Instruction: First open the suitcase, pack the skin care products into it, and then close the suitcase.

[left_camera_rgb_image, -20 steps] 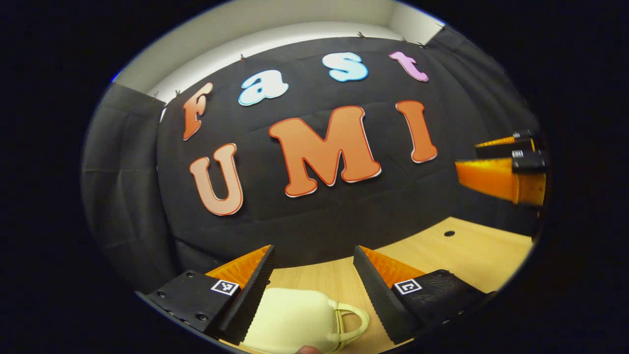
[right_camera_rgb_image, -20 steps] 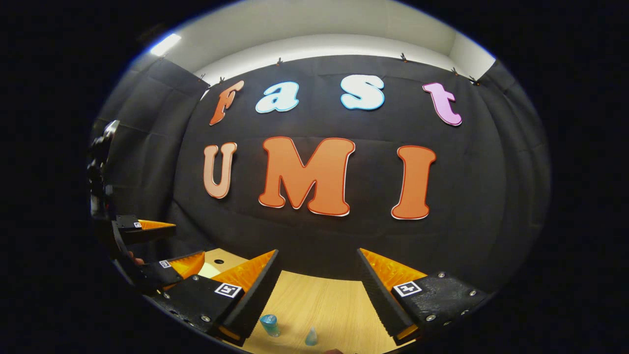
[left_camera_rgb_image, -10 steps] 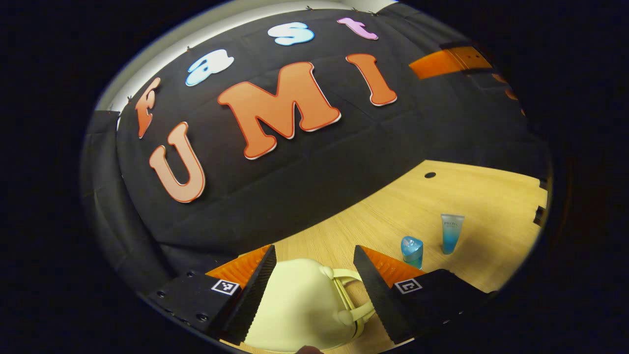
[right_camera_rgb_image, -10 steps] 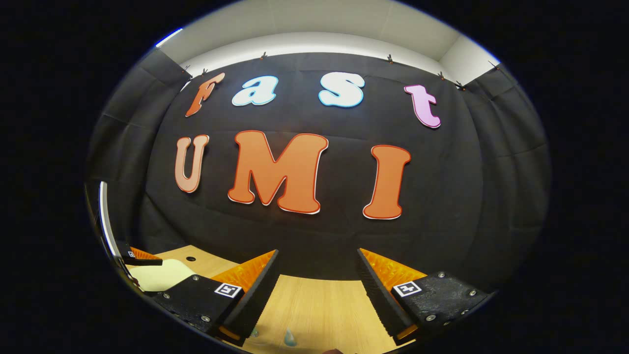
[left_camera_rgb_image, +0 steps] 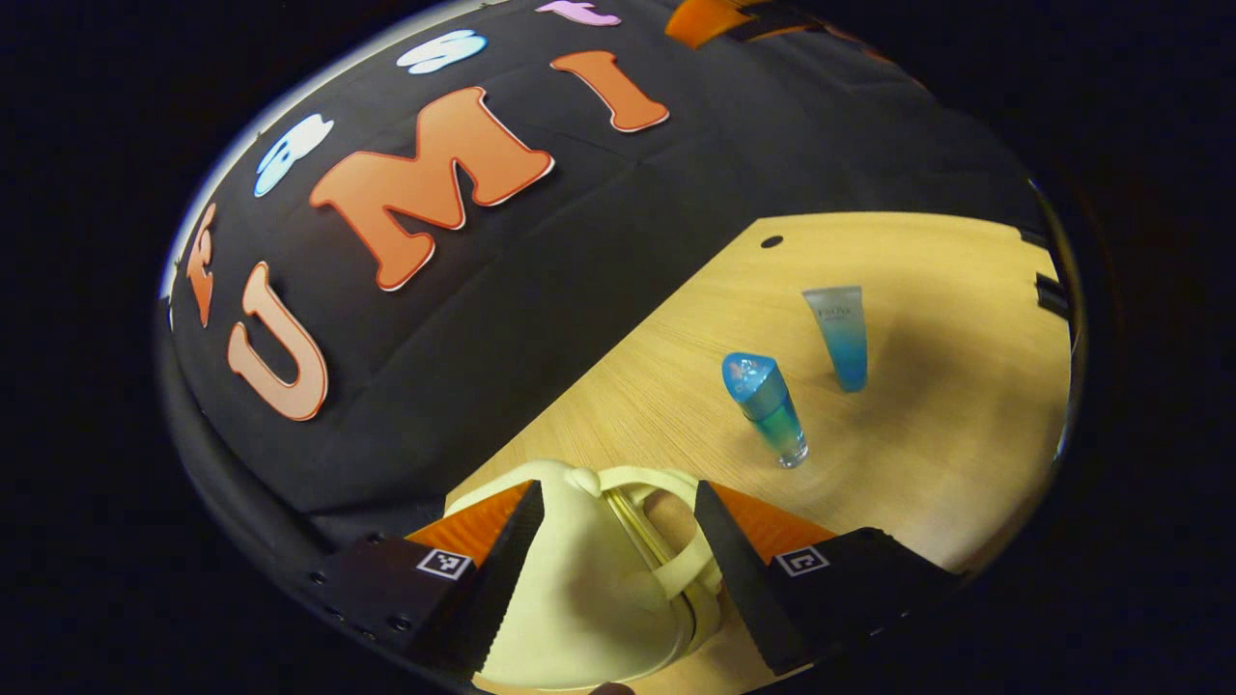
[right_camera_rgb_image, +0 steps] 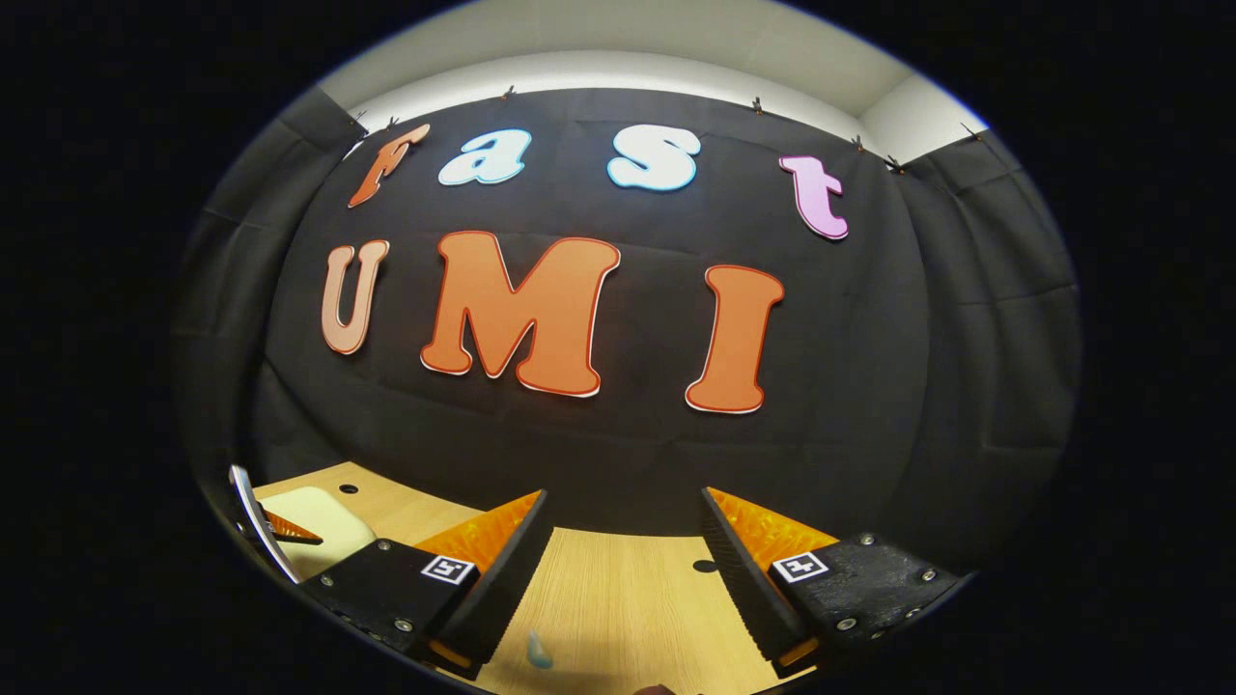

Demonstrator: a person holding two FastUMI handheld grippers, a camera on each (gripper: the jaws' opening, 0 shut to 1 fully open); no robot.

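Cream suitcase [left_camera_rgb_image: 579, 598]; 2 blue bottles [left_camera_rgb_image: 768, 405].

Each gripper, the left gripper [left_camera_rgb_image: 614, 541] and the right gripper [right_camera_rgb_image: 626, 555], has two wedge-shaped fingers with saw-toothed inner faces and ribbed outer sides. Behind each finger sits a black block with round screw heads and a small square black-and-white marker [right_camera_rgb_image: 445, 569] on top.

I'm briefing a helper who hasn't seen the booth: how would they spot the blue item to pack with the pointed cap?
On the wooden table, right of the cream suitcase, stand two blue skin care items. The nearer one is the bottle, leaning, with a pointed blue cap; the tube behind it has a flat, frosted top.
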